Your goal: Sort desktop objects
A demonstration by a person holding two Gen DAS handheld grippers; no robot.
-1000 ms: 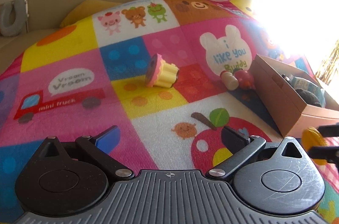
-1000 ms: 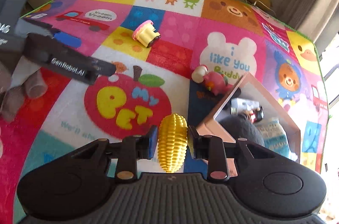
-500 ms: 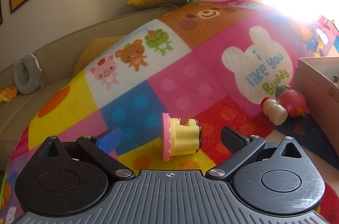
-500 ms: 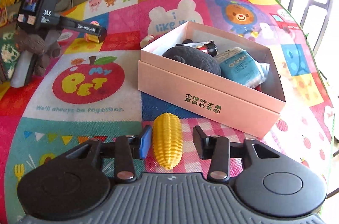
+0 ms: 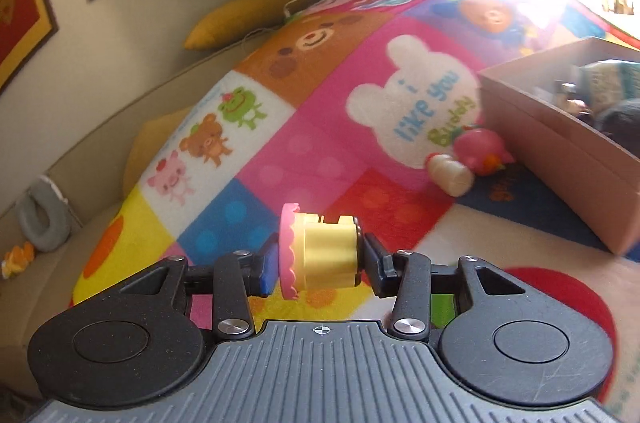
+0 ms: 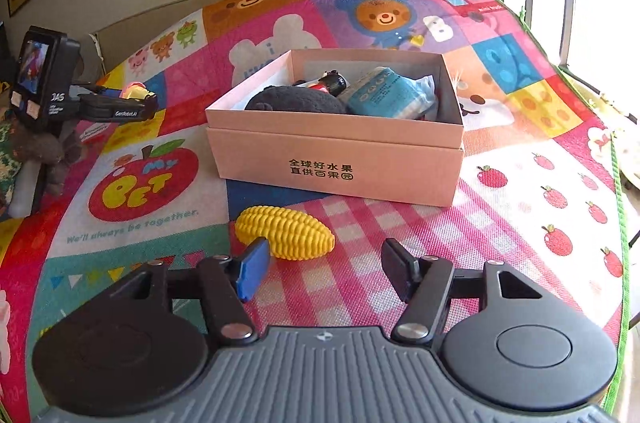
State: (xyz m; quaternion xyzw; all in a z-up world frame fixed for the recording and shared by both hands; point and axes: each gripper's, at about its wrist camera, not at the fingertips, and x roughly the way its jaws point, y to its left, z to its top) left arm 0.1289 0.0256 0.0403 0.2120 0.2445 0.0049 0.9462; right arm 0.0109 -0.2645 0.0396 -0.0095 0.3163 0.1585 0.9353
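Observation:
A toy cupcake [image 5: 328, 255] with pink frosting and a yellow base lies sideways between my left gripper's fingers. My left gripper [image 5: 318, 265] is closing, and both pads press on the cupcake's ends, just above the colourful play mat [image 5: 312, 151]. In the right wrist view a yellow toy corn cob [image 6: 286, 231] lies on the mat in front of the pink cardboard box [image 6: 336, 163]. My right gripper [image 6: 324, 263] is opening behind the corn with nothing between its pads. The left gripper [image 6: 136, 103] shows at the far left there.
The open box [image 5: 560, 159] holds a dark plush, a blue packet and a small figure. A pink toy [image 5: 480, 149] and a small cream bottle [image 5: 450, 175] lie beside its far side. A sofa with yellow cushions borders the mat behind. A person's gloved hand [image 6: 40, 151] holds the left gripper.
The left gripper moved up to the cupcake and shut on it. The right gripper carried the corn round to the box's front, opened, and the corn now lies on the mat.

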